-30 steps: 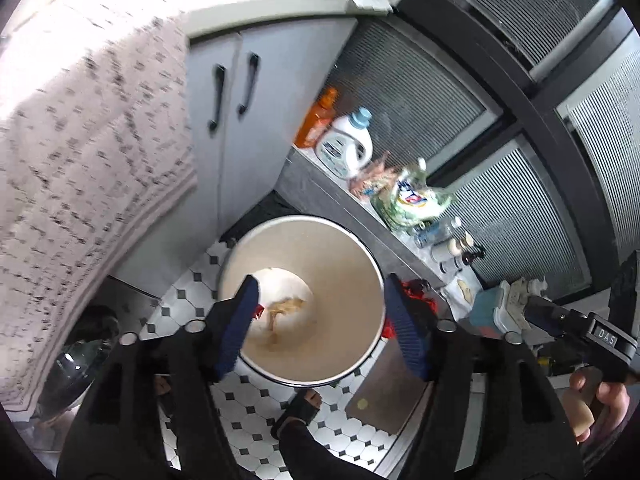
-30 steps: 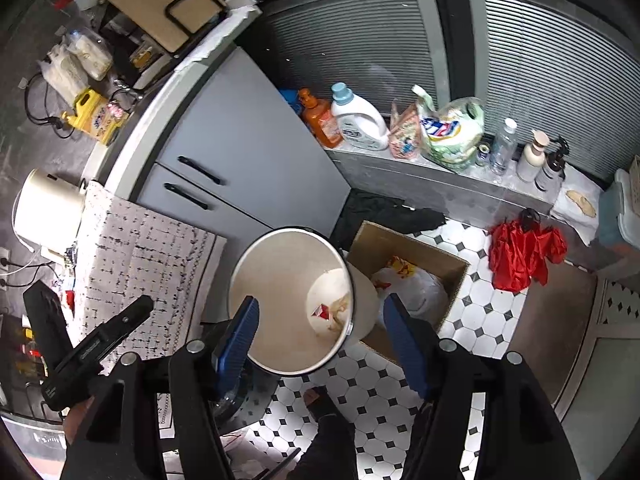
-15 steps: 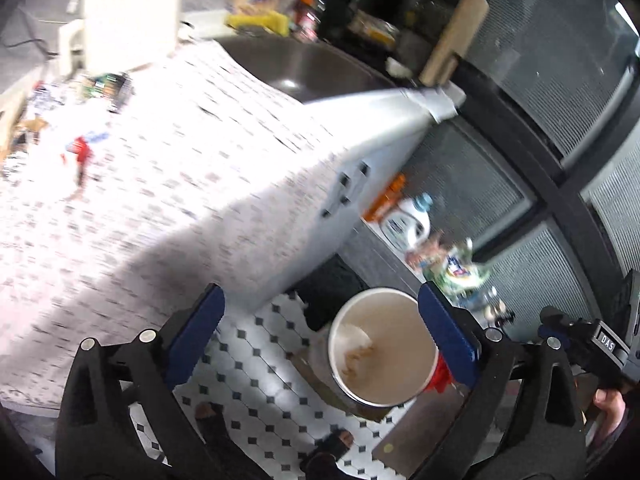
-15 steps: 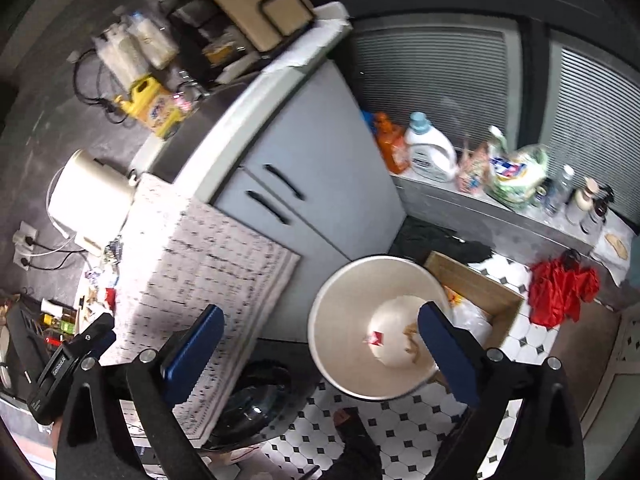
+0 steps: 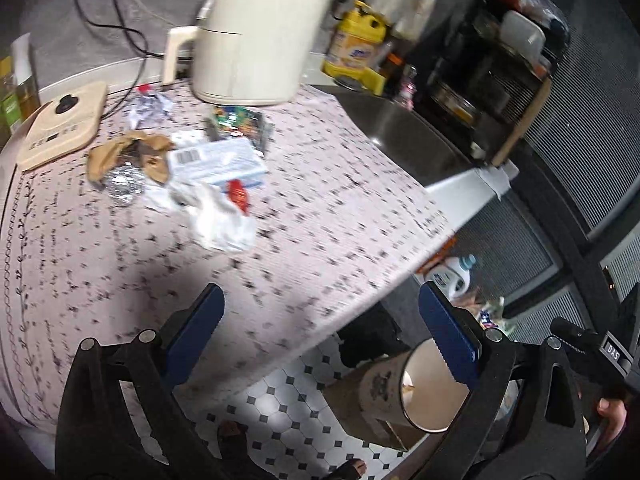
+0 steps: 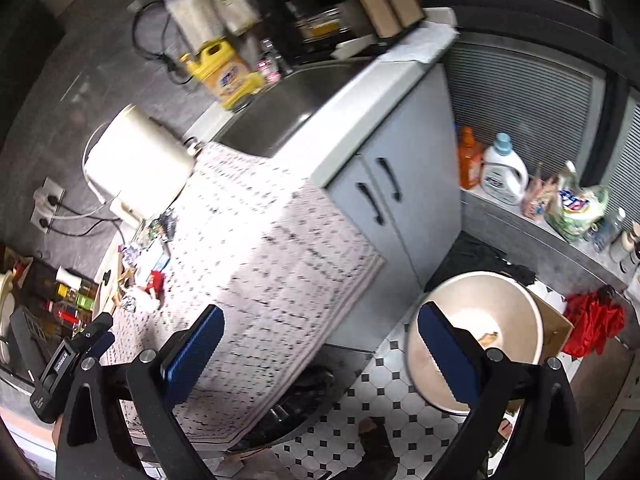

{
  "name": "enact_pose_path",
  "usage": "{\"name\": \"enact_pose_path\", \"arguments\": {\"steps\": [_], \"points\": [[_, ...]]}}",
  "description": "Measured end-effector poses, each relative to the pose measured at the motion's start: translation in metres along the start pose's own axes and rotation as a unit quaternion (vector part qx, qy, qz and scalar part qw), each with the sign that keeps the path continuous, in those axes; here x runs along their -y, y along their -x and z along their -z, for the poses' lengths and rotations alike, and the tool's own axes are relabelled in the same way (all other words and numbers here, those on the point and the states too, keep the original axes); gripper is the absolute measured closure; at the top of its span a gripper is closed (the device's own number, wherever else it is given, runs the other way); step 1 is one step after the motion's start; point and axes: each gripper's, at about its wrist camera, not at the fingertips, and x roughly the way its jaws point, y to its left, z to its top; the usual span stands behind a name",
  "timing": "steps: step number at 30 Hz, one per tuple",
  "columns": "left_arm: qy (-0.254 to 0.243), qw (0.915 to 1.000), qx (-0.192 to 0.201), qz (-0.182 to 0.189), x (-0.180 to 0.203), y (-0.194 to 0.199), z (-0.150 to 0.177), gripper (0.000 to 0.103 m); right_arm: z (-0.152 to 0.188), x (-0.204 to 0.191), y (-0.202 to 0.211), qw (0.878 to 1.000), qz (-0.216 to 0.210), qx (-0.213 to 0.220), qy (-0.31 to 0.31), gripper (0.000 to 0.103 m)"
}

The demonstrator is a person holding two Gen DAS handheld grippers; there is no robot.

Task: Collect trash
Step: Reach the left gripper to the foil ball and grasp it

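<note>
The left gripper (image 5: 320, 336), black with blue pads, stands wide apart and empty above the pale dotted tablecloth (image 5: 320, 208); the right gripper (image 6: 318, 346) is likewise spread with nothing between its pads. The trash lies clustered on the cloth near a cream electric kettle (image 5: 256, 36): a crumpled brown paper wrapper (image 5: 120, 152), a ball of silver foil (image 5: 124, 184), a white and blue flat carton (image 5: 218, 160), a wad of white tissue (image 5: 224, 220) and a small red wrapper (image 5: 239, 195), blurred, perhaps a sweet's. The round beige waste bin (image 6: 476, 336) stands on the black-and-white tiled floor (image 6: 384, 396), well apart from the heap; scraps lie in its bottom.
</note>
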Motion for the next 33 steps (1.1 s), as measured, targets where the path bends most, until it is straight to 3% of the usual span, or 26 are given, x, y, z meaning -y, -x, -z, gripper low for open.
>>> {"name": "enact_pose_path", "arguments": {"steps": [12, 15, 19, 25, 31, 33], "points": [[0.041, 0.9987, 0.024, -0.018, -0.121, 0.0, -0.032, 0.007, 0.015, -0.104, -0.054, 0.999, -0.02, -0.001, 0.029, 0.008], [0.048, 0.9985, 0.018, -0.019, -0.146, -0.007, -0.042, 0.015, 0.019, -0.127, -0.071, 0.999, -0.026, -0.007, 0.035, 0.008], [0.048, 0.9988, 0.006, -0.012, -0.164, -0.018, -0.051, 0.025, 0.025, -0.154, -0.087, 0.998, -0.031, -0.017, 0.042, 0.011], [0.058, 0.9982, -0.013, -0.001, -0.185, -0.048, -0.065, 0.028, 0.028, -0.175, -0.099, 0.998, -0.026, -0.03, 0.05, 0.022], [0.068, 0.9971, -0.029, -0.017, -0.194, -0.082, -0.075, 0.029, 0.027, -0.176, -0.101, 0.998, -0.005, -0.035, 0.049, 0.027], [0.068, 0.9969, -0.031, -0.024, -0.194, -0.088, -0.076, 0.037, 0.026, -0.177, -0.102, 0.998, -0.002, -0.037, 0.049, 0.027]]}}
